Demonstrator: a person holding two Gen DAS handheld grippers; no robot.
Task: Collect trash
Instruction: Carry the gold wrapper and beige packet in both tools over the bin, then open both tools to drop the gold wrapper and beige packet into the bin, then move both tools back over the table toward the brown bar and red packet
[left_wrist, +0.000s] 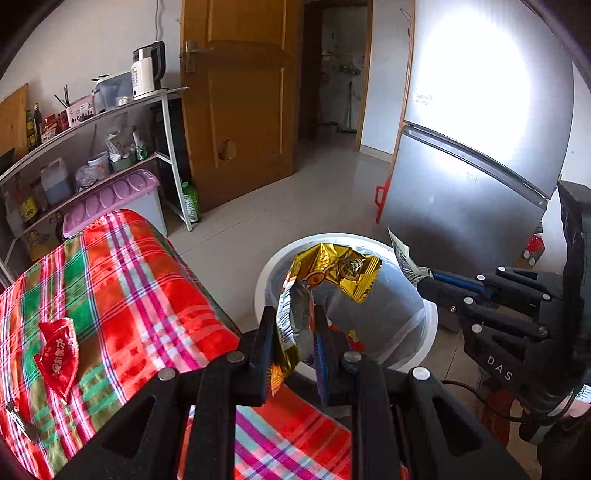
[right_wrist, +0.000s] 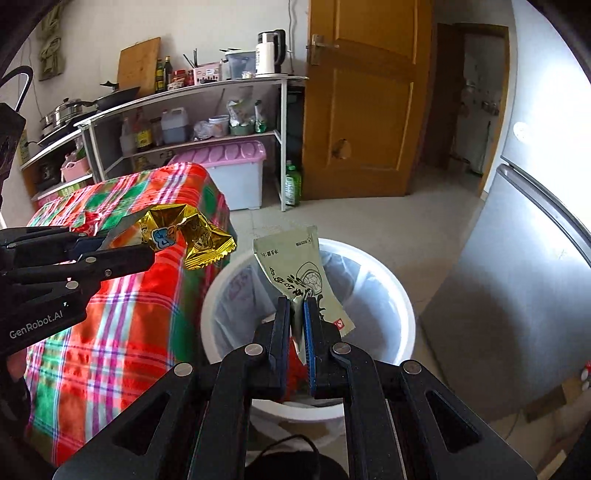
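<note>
My left gripper is shut on a gold snack wrapper and holds it above the white trash bin lined with a clear bag. My right gripper is shut on a pale green packet over the same bin. In the right wrist view the left gripper with the gold wrapper hangs left of the bin. In the left wrist view the right gripper holds the green packet at the bin's right rim. A red wrapper lies on the plaid cloth.
A table under a red, green and pink plaid cloth stands left of the bin. A silver fridge stands to the right. A shelf with kitchen goods, a pink-lidded box and a wooden door are behind.
</note>
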